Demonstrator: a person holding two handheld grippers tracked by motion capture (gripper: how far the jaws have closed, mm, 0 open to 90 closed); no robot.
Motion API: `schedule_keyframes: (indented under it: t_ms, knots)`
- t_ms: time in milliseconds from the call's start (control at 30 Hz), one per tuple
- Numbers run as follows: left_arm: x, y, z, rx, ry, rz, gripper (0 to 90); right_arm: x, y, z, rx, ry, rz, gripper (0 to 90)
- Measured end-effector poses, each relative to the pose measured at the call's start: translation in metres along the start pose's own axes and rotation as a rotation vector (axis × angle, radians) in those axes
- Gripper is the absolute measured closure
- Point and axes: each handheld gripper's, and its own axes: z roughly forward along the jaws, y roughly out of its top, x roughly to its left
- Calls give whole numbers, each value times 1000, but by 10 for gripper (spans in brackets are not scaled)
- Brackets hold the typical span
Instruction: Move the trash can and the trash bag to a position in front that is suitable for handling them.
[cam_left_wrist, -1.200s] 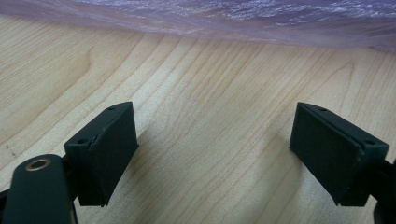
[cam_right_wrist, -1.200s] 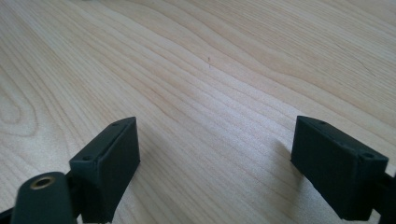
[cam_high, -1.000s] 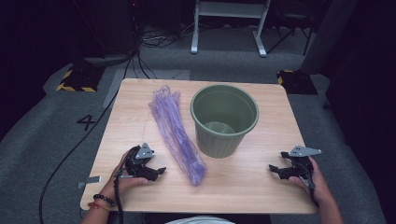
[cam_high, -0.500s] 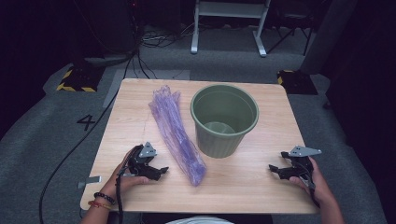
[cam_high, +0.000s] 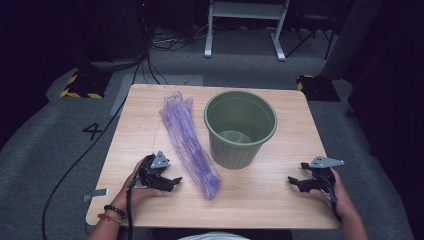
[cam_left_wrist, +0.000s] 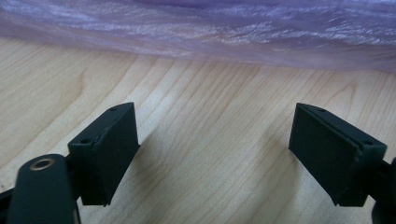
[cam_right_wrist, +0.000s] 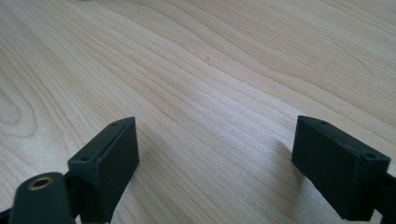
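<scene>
A long bunched purple plastic bag (cam_high: 189, 142) lies on the wooden table (cam_high: 270, 195), running from the far middle toward the near edge. To its right stands an upright green bin (cam_high: 240, 127), with nothing seen inside. My left gripper (cam_high: 172, 181) rests on the table just left of the bag's near end, open and pointing at it. In the left gripper view the bag (cam_left_wrist: 201, 32) lies across the top, a short way beyond the fingertips (cam_left_wrist: 112, 149). My right gripper (cam_high: 295, 181) sits open near the table's right front corner, over bare wood (cam_right_wrist: 210, 84).
Grey carpet surrounds the table. A black cable (cam_high: 75, 165) runs along the floor at the left, beside a "4" marking (cam_high: 93, 131). White stand legs (cam_high: 242, 30) and yellow-black striped blocks (cam_high: 80, 86) lie beyond the far edge.
My left gripper has crept slightly right, toward the bag's near end. The right gripper, the bag and the bin have not moved.
</scene>
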Motion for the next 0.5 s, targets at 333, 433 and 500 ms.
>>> schedule_keyframes:
  t_ms: [333,433,500]
  knots:
    - [1,9,-1,-36,-8,2,161,0,0,0,0,0,0,146]
    - [1,12,-2,-47,-5,1,162,0,0,0,0,0,0,146]
    - [2,13,-2,-54,-10,-3,161,0,0,0,0,0,0,146]
